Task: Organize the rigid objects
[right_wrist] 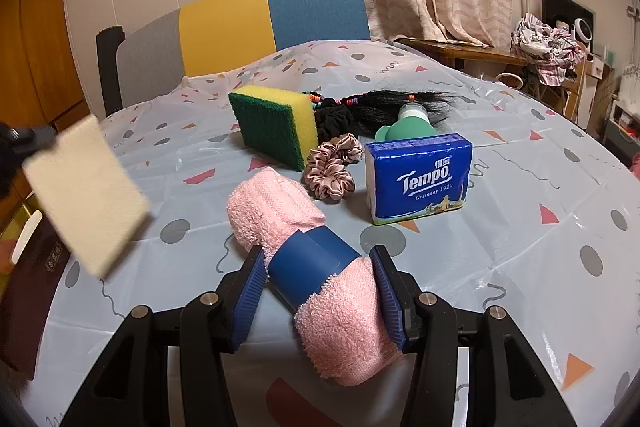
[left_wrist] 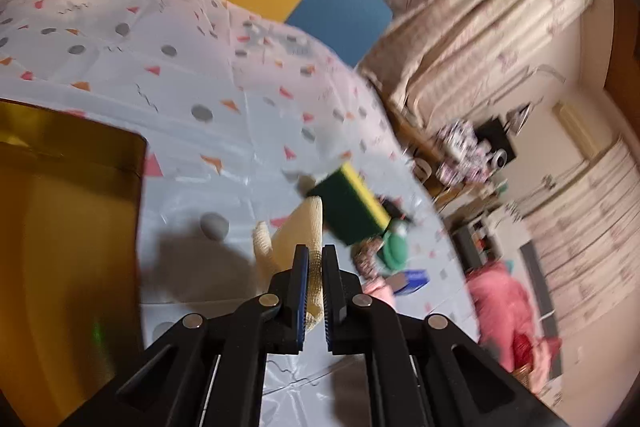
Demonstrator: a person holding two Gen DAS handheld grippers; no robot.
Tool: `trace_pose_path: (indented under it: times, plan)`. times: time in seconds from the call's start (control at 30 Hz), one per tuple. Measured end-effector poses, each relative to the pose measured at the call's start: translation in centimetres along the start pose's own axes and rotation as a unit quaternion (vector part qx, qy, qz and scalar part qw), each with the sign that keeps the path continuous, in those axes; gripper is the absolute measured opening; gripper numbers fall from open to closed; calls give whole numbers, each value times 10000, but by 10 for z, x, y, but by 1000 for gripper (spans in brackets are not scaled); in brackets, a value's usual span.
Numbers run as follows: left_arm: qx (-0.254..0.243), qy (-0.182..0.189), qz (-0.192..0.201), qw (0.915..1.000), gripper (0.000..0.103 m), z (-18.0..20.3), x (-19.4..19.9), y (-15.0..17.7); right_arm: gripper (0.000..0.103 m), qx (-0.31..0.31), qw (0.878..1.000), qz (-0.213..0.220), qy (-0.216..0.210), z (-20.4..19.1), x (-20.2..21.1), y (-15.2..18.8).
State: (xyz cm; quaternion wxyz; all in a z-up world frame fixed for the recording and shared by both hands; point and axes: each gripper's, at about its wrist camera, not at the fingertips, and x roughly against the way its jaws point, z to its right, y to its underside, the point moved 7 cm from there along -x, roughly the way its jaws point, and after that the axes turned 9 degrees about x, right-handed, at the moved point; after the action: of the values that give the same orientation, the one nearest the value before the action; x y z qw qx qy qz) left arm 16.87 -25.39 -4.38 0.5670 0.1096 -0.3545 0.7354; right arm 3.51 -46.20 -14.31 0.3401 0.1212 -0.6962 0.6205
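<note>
My left gripper (left_wrist: 315,251) is shut on a cream waffle-weave cloth (left_wrist: 298,235) and holds it above the table; the same cloth (right_wrist: 86,195) shows blurred at the left of the right wrist view. A gold box (left_wrist: 68,227) lies to its left. My right gripper (right_wrist: 320,269) has its jaws around a rolled pink towel (right_wrist: 276,211) with a blue band (right_wrist: 310,269), which lies on the table; the pads touch the roll. Behind stand a green and yellow sponge (right_wrist: 276,125), a blue Tempo tissue pack (right_wrist: 418,181), a green bottle (right_wrist: 412,125) and pink scrunchies (right_wrist: 332,171).
The table wears a patterned plastic cloth (right_wrist: 520,187). Black hair pieces and a black scrunchie (right_wrist: 384,107) lie at the back. A chair with grey, yellow and blue back (right_wrist: 272,23) stands behind the table. A dark box (right_wrist: 32,291) sits at the left edge.
</note>
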Motion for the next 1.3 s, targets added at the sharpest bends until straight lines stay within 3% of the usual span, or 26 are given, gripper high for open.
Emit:
trace_pose_path:
  times: [0.1,0.3,0.5,0.63,0.83,0.9,1.03,1.2,1.3]
  plan:
    - [95,146,259,9995,5,-2,27,-17,53,12,10000,-6,10,0,0,0]
    - [223,76,808,9965,5,-28,76,-49,53,79,9999,-30,80,0,-1,0]
    - [641,-352,1275,9891,5,-87,106,-73,54,150,9998,-62,142,-3,-1,0]
    - [877,-734,1300,9849,4,-122,109,-77,54,245,9994,-103,230,-6,-2,0]
    - [765,-762,935,9897,35,-121,89,-56,55,380,9986,-164,336,-9,-3,0]
    - [795,-661,673,9924,53,-113,74,-47,55,398,9984,-179,348,-9,-4,0]
    - [454,-729,262,9960,74,-81,46,-27,55,420,9983,-178,371,-9,-4,1]
    - [427,-326,-190,9984,77,-35,23,14,56,378,9986,-164,335,-10,-5,1]
    - [580,-563,-219,9965,78,-30,6,39,56,376,9986,-164,333,-10,-4,1]
